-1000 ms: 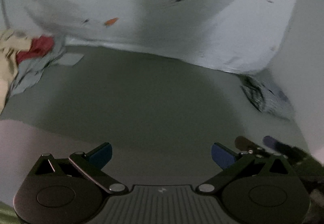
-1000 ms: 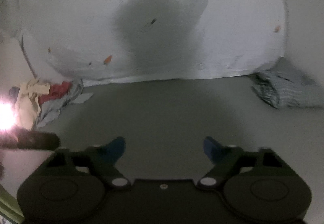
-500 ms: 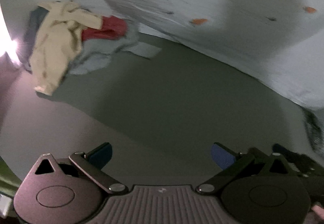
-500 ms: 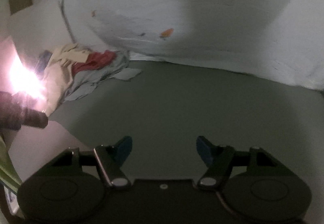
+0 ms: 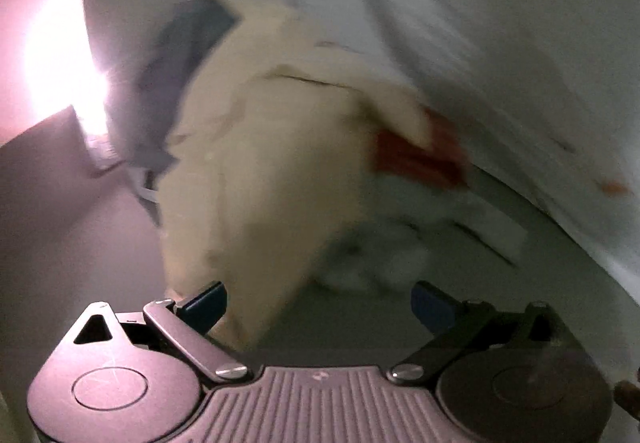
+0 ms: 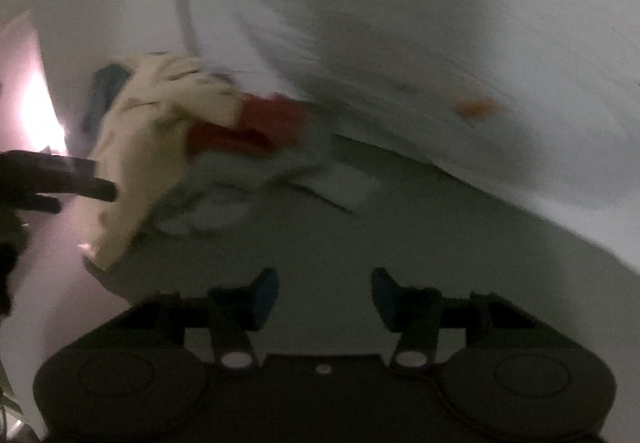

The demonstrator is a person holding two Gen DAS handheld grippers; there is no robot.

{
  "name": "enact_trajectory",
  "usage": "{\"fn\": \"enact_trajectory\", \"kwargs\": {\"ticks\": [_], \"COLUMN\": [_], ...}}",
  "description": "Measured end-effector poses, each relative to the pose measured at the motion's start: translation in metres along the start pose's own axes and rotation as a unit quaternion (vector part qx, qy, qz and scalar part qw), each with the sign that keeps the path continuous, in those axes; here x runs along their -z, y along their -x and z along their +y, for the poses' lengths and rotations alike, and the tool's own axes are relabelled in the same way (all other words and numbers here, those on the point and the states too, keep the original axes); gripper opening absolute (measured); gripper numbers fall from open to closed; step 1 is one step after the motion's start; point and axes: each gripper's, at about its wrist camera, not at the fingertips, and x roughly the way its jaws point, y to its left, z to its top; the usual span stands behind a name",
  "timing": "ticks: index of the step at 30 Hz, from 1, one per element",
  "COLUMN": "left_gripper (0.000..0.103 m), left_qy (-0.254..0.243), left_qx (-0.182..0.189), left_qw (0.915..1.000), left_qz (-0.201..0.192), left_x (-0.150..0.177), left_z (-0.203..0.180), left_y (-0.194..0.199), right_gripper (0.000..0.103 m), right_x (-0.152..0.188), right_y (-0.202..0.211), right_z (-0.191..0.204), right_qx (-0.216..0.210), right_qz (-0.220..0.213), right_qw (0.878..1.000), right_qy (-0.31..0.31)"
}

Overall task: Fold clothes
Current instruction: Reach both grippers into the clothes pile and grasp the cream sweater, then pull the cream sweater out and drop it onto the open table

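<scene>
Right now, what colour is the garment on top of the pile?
Cream, pale yellowish garment; it shows best in the left wrist view.

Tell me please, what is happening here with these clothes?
A person holds a tool in each hand over a heap of unfolded clothes. The left tool is open, right at the cream garment on top. The right tool is closing on nothing, away from the heap. Nothing is picked up yet.

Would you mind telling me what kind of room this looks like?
Probably a bedroom: a heap of unfolded clothes lies on a grey sheet, beside a pale speckled quilt.
</scene>
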Motion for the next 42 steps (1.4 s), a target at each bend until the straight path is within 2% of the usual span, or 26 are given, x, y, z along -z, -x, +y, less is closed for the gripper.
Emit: {"fn": "enact_trajectory", "kwargs": {"ticks": [4, 9, 10, 12, 14, 16, 17, 18, 19, 21, 26, 31, 35, 37, 41, 42], "left_gripper": [0.098, 0.098, 0.098, 0.099, 0.099, 0.097, 0.093, 0.088, 0.080, 0.075, 0.069, 0.066, 0.066, 0.066, 0.067, 0.067], "left_qy": [0.035, 0.063, 0.068, 0.081, 0.096, 0.113, 0.119, 0.122, 0.123, 0.121, 0.097, 0.034, -0.004, -0.022, -0.080, -0.098], "left_qx": [-0.032, -0.058, -0.062, -0.065, -0.045, -0.021, -0.014, -0.010, -0.008, -0.004, 0.029, 0.069, 0.101, 0.122, 0.168, 0.176], "left_qw": [0.9989, 0.9963, 0.9958, 0.9946, 0.9942, 0.9930, 0.9924, 0.9921, 0.9919, 0.9921, 0.9947, 0.9969, 0.9946, 0.9916, 0.9798, 0.9755], "left_qz": [0.003, -0.004, 0.000, 0.011, 0.019, 0.027, 0.028, 0.029, 0.032, 0.031, 0.020, 0.013, 0.024, 0.038, 0.074, 0.088], "left_x": [-0.019, -0.026, -0.025, -0.022, -0.020, -0.019, -0.020, -0.021, -0.023, -0.025, -0.018, 0.016, 0.069, 0.101, 0.169, 0.187], "left_z": [0.043, 0.073, 0.078, 0.087, 0.093, 0.096, 0.095, 0.093, 0.088, 0.075, 0.030, -0.042, -0.107, -0.140, -0.209, -0.226], "left_y": [-0.041, -0.062, -0.065, -0.073, -0.079, -0.084, -0.086, -0.087, -0.087, -0.079, -0.046, 0.010, 0.064, 0.092, 0.136, 0.144], "right_gripper": [0.038, 0.037, 0.038, 0.055, 0.059, 0.048, 0.031, 0.012, 0.008, 0.006, 0.005, 0.005, 0.005, 0.005, 0.006, 0.006], "right_x": [-0.047, -0.099, -0.107, -0.120, -0.128, -0.129, -0.129, -0.128, -0.127, -0.125, -0.101, -0.070, -0.028, 0.001, 0.072, 0.099], "right_y": [-0.054, -0.118, -0.130, -0.153, -0.179, -0.200, -0.208, -0.205, -0.201, -0.194, -0.129, -0.028, 0.071, 0.127, 0.230, 0.257], "right_z": [0.054, 0.111, 0.121, 0.139, 0.155, 0.161, 0.162, 0.158, 0.154, 0.146, 0.099, -0.008, -0.092, -0.134, -0.229, -0.257], "right_qx": [-0.056, -0.150, -0.160, -0.175, -0.183, -0.206, -0.211, -0.218, -0.225, -0.238, -0.186, -0.139, -0.068, -0.010, 0.088, 0.131], "right_qz": [-0.010, -0.014, -0.017, -0.017, -0.003, 0.029, 0.046, 0.042, 0.039, 0.031, -0.022, -0.066, -0.112, -0.126, -0.131, -0.119], "right_qw": [0.997, 0.986, 0.984, 0.981, 0.979, 0.974, 0.972, 0.971, 0.970, 0.967, 0.978, 0.988, 0.989, 0.990, 0.978, 0.971], "right_qy": [0.046, 0.069, 0.072, 0.080, 0.091, 0.092, 0.091, 0.089, 0.087, 0.084, 0.095, -0.010, -0.065, -0.068, -0.139, -0.163]}}
